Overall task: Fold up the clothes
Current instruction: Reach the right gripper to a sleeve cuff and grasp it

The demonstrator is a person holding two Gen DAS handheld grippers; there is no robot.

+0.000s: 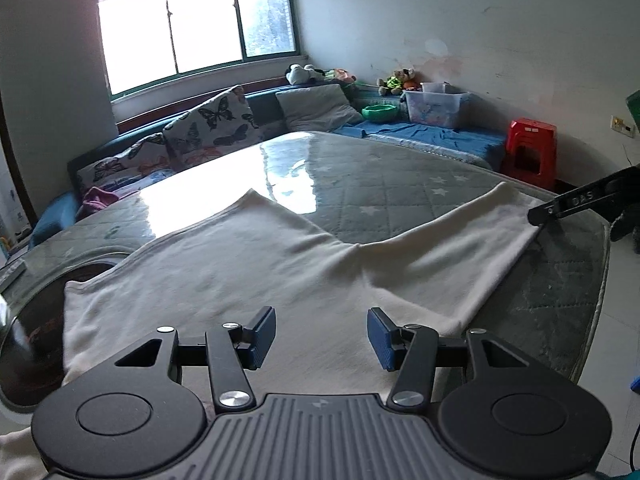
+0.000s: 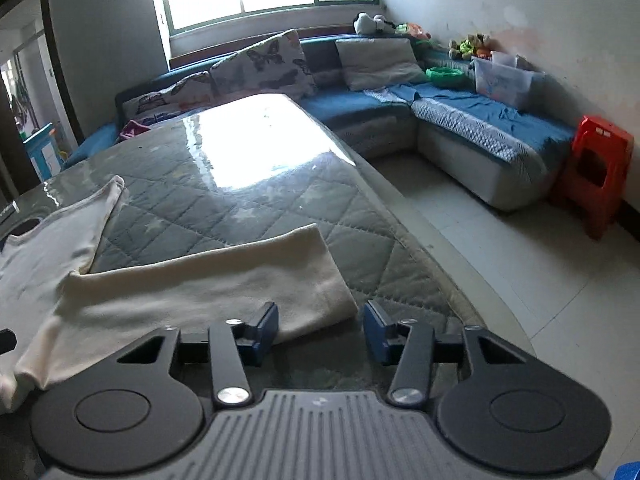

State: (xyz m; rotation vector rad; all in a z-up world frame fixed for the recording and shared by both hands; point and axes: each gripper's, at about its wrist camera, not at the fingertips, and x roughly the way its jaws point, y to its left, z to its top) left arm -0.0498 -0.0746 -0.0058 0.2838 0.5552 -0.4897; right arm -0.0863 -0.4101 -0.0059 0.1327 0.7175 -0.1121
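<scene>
A cream-white garment [image 1: 248,276] lies spread flat on the quilted grey table cover [image 1: 400,184], its two legs or sleeves pointing away. My left gripper [image 1: 321,338] hovers open just above the garment's near part, nothing between its fingers. In the right wrist view the garment's right limb [image 2: 208,292] stretches across the table. My right gripper [image 2: 321,332] stands open at that limb's end corner, left pad over the cloth edge, right pad over bare table. The right gripper's black fingers [image 1: 576,202] also show in the left wrist view by the limb's tip.
The table [image 2: 256,136] is glossy under window glare, with a rounded edge on the right. A blue corner sofa [image 2: 460,120] with butterfly cushions [image 2: 264,68], a clear storage box [image 2: 506,80] and toys runs behind. A red plastic stool [image 2: 600,172] stands on the tiled floor.
</scene>
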